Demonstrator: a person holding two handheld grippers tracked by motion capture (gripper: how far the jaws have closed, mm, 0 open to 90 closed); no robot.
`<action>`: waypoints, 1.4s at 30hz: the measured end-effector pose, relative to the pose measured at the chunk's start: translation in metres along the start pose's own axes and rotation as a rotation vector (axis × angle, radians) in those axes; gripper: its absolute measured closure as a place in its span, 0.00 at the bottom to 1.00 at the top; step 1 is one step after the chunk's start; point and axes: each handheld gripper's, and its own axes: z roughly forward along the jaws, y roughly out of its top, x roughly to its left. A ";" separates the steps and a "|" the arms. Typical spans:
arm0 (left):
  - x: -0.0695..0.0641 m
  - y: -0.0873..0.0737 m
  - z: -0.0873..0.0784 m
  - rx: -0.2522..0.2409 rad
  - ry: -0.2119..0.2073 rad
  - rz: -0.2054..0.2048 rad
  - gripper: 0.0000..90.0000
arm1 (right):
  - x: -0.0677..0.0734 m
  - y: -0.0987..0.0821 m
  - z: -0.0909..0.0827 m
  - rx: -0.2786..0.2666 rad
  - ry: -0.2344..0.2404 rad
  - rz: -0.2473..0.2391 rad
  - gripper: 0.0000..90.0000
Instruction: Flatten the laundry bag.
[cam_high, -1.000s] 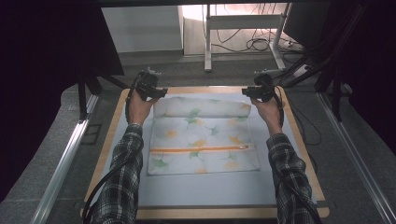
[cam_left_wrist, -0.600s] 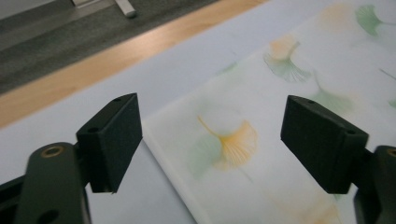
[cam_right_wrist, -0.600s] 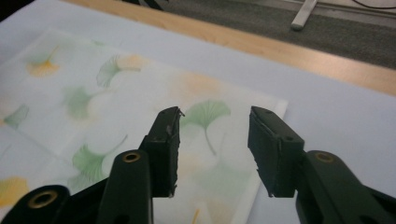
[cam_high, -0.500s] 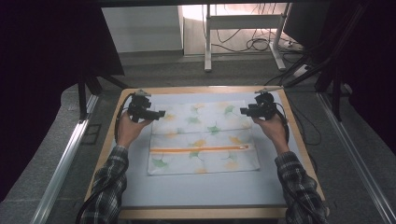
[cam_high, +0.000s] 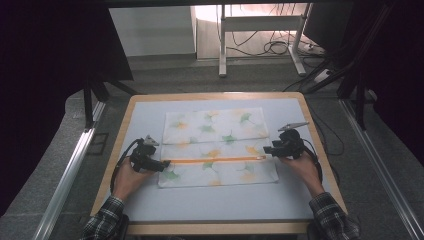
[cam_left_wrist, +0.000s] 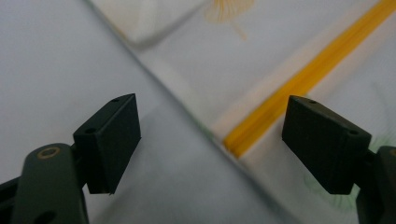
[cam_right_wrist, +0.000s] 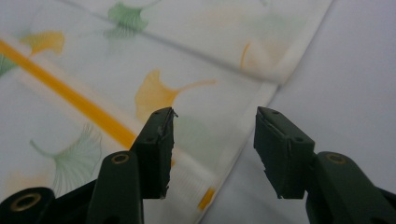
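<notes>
Spread flat on the pale table (cam_high: 150, 120), a folded cloth (cam_high: 220, 135) printed with ginkgo leaves and crossed by an orange stripe (cam_high: 215, 160); bare table surface all round, widest along the near edge, narrower toward the wooden rim on the far side. Left gripper (cam_high: 162, 164) at the cloth's left edge, right at the stripe's end; right gripper (cam_high: 266, 149) at the right edge, by the stripe's other end. Left fingers (cam_left_wrist: 109, 140) wide apart, having just narrowed a little, straddling the cloth's border, with the stripe's end between them and nothing pressed. Right fingers (cam_right_wrist: 156, 149) moderately apart, having just been opening, poised over the cloth's hem near the corner, gripping nothing. Upper layer's folded edge visible just beyond both grippers.
</notes>
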 end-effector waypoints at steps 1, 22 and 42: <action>-0.001 -0.001 -0.001 -0.001 -0.001 -0.007 0.27 | 0.003 -0.005 0.001 0.017 0.004 -0.003 0.50; -0.057 -0.046 -0.042 0.043 -0.139 0.056 0.89 | 0.054 -0.065 -0.043 0.151 0.016 -0.059 0.84; -0.022 -0.007 -0.010 -0.004 0.001 0.114 0.86 | 0.017 -0.013 -0.001 0.099 -0.072 -0.008 0.92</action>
